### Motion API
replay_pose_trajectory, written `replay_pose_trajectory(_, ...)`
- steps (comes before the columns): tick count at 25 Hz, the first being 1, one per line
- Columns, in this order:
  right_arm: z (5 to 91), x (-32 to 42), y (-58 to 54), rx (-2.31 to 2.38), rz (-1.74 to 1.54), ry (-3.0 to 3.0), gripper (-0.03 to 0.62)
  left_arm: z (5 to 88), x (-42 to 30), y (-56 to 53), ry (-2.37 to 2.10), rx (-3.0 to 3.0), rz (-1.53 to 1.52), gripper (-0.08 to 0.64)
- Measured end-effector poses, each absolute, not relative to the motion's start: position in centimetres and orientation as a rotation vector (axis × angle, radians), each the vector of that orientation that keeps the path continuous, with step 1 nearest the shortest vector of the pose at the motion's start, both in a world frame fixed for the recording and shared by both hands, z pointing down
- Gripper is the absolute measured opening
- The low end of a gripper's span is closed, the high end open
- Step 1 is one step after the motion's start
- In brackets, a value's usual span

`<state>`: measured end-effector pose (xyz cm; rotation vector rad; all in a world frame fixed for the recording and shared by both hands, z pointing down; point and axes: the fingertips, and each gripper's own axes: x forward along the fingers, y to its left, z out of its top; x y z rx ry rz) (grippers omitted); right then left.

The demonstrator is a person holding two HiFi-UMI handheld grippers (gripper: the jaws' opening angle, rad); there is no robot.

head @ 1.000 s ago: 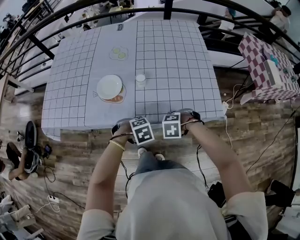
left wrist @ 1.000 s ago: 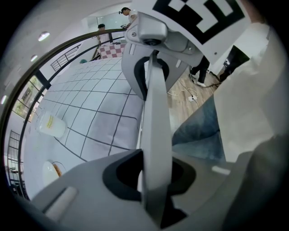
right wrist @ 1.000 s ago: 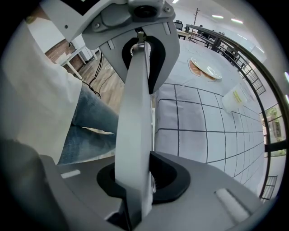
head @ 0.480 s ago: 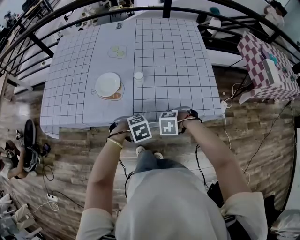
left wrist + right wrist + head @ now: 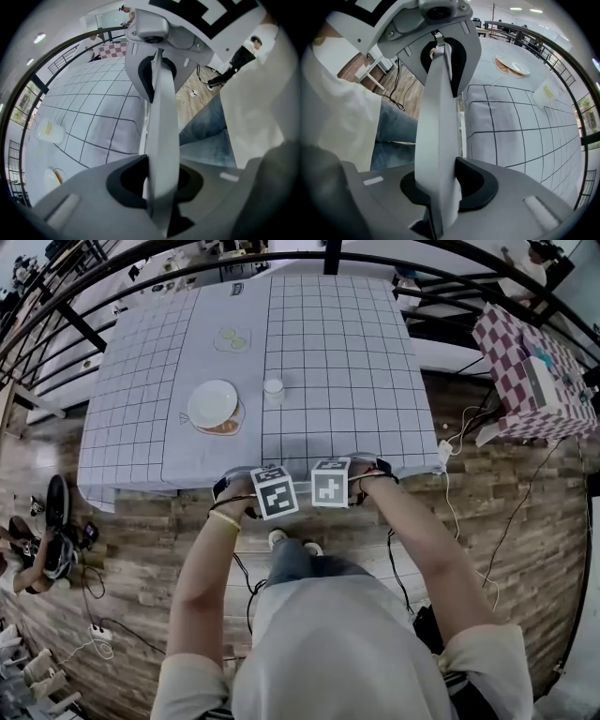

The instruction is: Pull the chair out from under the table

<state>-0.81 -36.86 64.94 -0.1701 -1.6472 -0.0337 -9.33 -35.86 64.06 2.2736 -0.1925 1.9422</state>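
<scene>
Gripping hard on both sides, folks: the left tool (image 5: 157, 126) was clamped on the chair (image 5: 161, 140) by its pale flat back rail, jaws pinched tight on the slat from either face. Same story on the other side, where the right tool (image 5: 438, 136) was closed on a matching pale slat, nothing slack about it. From the head view the two marker cubes sat side by side, nearly touching, right at the near edge of the bench (image 5: 356, 362) (the grid-lined cloth and the cubes hid the rest of the chair). So the chair stood at the bench's near side, directly before the person's legs. Up on the cloth, a white plate (image 5: 212, 403) lay left of centre. A small pale cup (image 5: 273, 388) stood near it on the right, both well apart from the tools.
</scene>
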Motion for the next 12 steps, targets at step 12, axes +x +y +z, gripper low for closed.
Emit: replay_pose_trajectory(12,64.9,-0.4,-34.8,-0.188,-0.040,-1.645,0.083,64.0,-8.9,-33.6,-0.191,2.271,1.937,0.084)
